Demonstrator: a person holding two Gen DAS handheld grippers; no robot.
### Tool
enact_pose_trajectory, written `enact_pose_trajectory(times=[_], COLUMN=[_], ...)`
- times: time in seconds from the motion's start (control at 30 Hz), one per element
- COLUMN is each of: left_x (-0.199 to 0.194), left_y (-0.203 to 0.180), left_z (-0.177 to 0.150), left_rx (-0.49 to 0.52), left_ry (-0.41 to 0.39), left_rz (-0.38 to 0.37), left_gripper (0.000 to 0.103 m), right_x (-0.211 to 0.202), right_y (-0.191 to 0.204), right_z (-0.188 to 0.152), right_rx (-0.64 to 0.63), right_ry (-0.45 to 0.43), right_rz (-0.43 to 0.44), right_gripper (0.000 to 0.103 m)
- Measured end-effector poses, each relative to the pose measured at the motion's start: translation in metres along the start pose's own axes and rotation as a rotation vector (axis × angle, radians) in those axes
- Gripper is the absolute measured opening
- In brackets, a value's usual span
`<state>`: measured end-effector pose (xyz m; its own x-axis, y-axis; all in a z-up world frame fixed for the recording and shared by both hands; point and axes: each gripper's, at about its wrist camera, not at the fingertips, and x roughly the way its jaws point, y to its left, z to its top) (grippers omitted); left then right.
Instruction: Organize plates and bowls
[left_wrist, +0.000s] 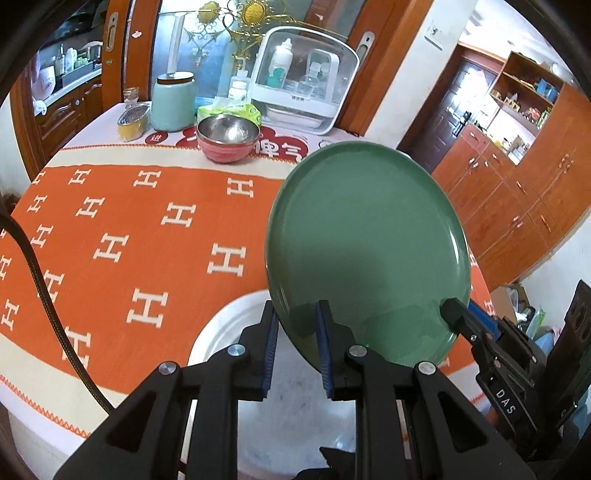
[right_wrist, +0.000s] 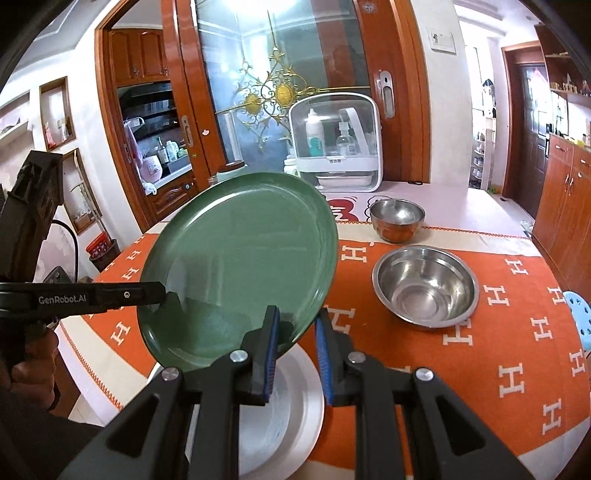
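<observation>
A green plate (left_wrist: 369, 243) is held tilted in the air above a white plate (left_wrist: 236, 332) that lies on the orange cloth. My left gripper (left_wrist: 295, 325) is shut on the green plate's near rim. My right gripper (right_wrist: 297, 328) is shut on the opposite rim of the green plate (right_wrist: 240, 269); its finger also shows in the left wrist view (left_wrist: 458, 314). The white plate (right_wrist: 284, 406) sits directly below. A pink-sided steel bowl (left_wrist: 227, 138) stands at the far side. A plain steel bowl (right_wrist: 424, 284) and the smaller bowl (right_wrist: 397, 218) stand to the right.
The table carries an orange H-patterned cloth (left_wrist: 129, 229). At the back stand a white bottle cabinet (left_wrist: 306, 81), a mint jar (left_wrist: 171, 98), a tissue pack (left_wrist: 236, 109) and a small glass jar (left_wrist: 133, 120). Wooden cupboards (left_wrist: 517, 192) line the right.
</observation>
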<state>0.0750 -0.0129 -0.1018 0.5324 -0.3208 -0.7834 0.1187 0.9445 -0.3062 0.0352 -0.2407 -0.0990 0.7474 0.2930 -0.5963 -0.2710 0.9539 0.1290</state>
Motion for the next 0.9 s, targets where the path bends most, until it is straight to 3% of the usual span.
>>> enact_pose_trajectory(times=[0.43,0.9], left_x=[-0.003,0.020], left_y=[0.010,0.022], left_z=[-0.037,-0.066], left_rx=[0.002,-0.015], left_ry=[0.098,0.248], left_rz=[-0.004,0.036], left_gripper=[0.017,0.018], right_x=[-0.014,0.001], right_y=[0.021,0.032], right_z=[-0.031,-0.059], right_rx=[-0.030,-0.061], right_ry=[0.085,0.230], right_rz=[-0.039,-0.054], right_gripper=[0.019,0.020])
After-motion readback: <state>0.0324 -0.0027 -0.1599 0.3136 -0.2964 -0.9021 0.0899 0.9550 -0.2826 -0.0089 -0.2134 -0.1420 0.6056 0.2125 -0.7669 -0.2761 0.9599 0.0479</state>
